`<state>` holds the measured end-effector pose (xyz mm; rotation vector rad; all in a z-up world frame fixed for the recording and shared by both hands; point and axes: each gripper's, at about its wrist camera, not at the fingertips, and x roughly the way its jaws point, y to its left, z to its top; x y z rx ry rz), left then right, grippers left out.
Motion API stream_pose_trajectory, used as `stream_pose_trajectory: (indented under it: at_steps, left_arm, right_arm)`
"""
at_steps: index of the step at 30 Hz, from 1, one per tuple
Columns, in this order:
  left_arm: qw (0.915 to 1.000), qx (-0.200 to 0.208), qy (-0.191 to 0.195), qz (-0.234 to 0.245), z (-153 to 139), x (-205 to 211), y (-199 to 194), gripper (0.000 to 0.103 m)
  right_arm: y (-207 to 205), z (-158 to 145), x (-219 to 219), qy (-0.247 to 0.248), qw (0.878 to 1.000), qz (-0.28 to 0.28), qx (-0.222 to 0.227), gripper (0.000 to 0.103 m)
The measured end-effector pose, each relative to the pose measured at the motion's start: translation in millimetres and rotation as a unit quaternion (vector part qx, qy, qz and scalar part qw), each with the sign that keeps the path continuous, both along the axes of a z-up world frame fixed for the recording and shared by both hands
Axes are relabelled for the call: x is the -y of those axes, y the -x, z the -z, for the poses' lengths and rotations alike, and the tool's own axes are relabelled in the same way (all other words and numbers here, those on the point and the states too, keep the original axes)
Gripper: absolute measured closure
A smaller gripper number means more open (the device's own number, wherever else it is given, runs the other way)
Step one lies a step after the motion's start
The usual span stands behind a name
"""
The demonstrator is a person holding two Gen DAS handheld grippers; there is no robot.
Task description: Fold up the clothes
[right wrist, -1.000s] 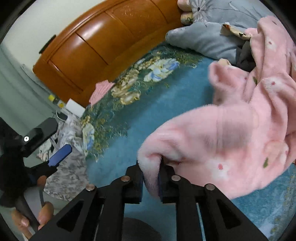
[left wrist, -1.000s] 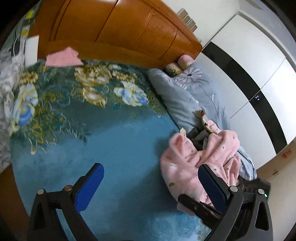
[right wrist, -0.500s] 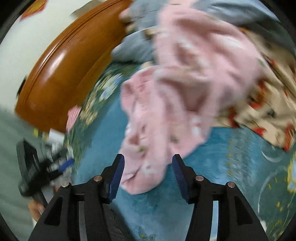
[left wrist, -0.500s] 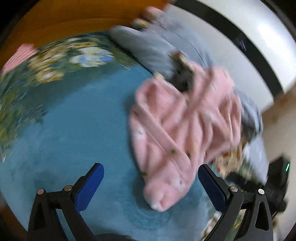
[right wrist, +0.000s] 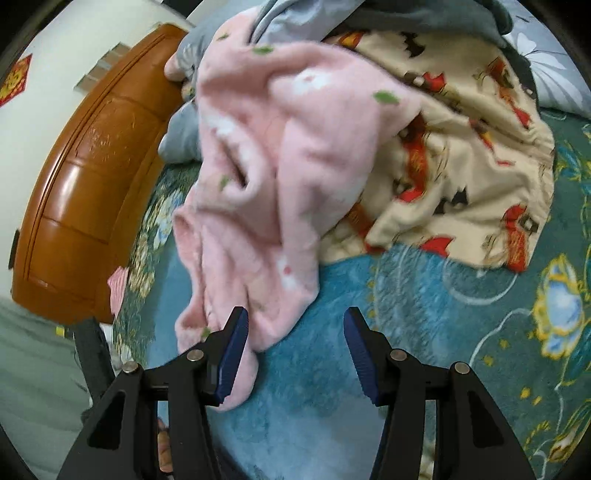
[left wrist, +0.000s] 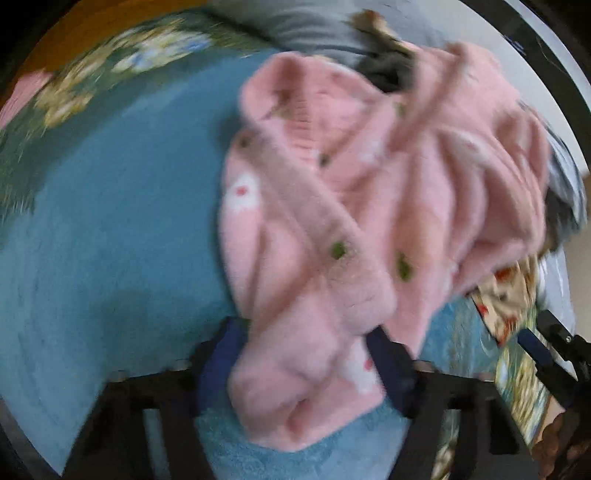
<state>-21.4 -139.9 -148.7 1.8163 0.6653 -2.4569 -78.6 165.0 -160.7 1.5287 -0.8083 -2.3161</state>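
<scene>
A fluffy pink garment (left wrist: 369,192) with white flowers and green leaves lies crumpled on the blue bedspread (left wrist: 110,229). My left gripper (left wrist: 306,365) has its blue pads on either side of the garment's near end; the view is blurred, and the cloth fills the gap between them. In the right wrist view the same pink garment (right wrist: 273,162) lies ahead and to the left. My right gripper (right wrist: 293,354) is open and empty, its left pad just touching the garment's lower edge.
A cream cloth with red figures (right wrist: 461,155) lies to the right of the pink garment. Grey bedding (right wrist: 406,14) is piled behind. An orange wooden headboard (right wrist: 85,173) stands at the left. The right gripper shows in the left wrist view (left wrist: 554,362).
My right gripper let go of the pink garment and opened. My left gripper moved in to the garment's near end and its pads closed in around the cloth.
</scene>
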Motion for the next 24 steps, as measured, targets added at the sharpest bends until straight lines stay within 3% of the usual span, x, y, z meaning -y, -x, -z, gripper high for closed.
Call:
stream_pose_trajectory:
  at_steps: [2,3,6,9,14,18,20,21,22,24]
  left_arm:
    - [0.9993,0.005,-0.008,-0.036,3,15,-1,0.089]
    - [0.998,-0.001,-0.021,-0.059,2,26,-3,0.092]
    - [0.9875,-0.057,-0.043,-0.141,-22,77,-16,0.094]
    - [0.9703,-0.111,-0.003,-0.215,-51,150,-34,0.095]
    - [0.9461,-0.116,-0.032,-0.301,-43,235,-61,0.095]
    - [0.9414,-0.102,-0.058,-0.316,-19,243,-76,0.095]
    - [0.9425,-0.093,-0.068,-0.313,-7,241,-82,0.095]
    - [0.9431,-0.09,-0.074,-0.312,-4,238,-84,0.095]
    - [0.9435,-0.087,-0.079,-0.31,-1,236,-86,0.095]
    - [0.9444,-0.086,-0.087,-0.305,-4,235,-89,0.095]
  right_arm:
    - [10,0,-9,0.003,1.0,0.019,-0.002,0.048]
    - [17,0,-14,0.01,0.999,0.032,-0.002,0.048]
    - [38,3,-32,0.028,0.996,0.081,-0.001,0.048]
    - [54,5,-52,0.034,0.991,0.126,-0.002,0.048]
    - [77,18,-65,0.04,0.986,0.16,0.014,0.048]
    - [91,27,-60,0.089,0.978,0.186,0.032,0.048]
    - [93,24,-53,0.103,0.975,0.194,0.034,0.067]
    - [93,15,-48,0.095,0.976,0.194,0.028,0.089]
    - [90,1,-45,0.084,0.978,0.193,0.015,0.095]
    - [85,-26,-41,0.061,0.98,0.191,-0.011,0.096]
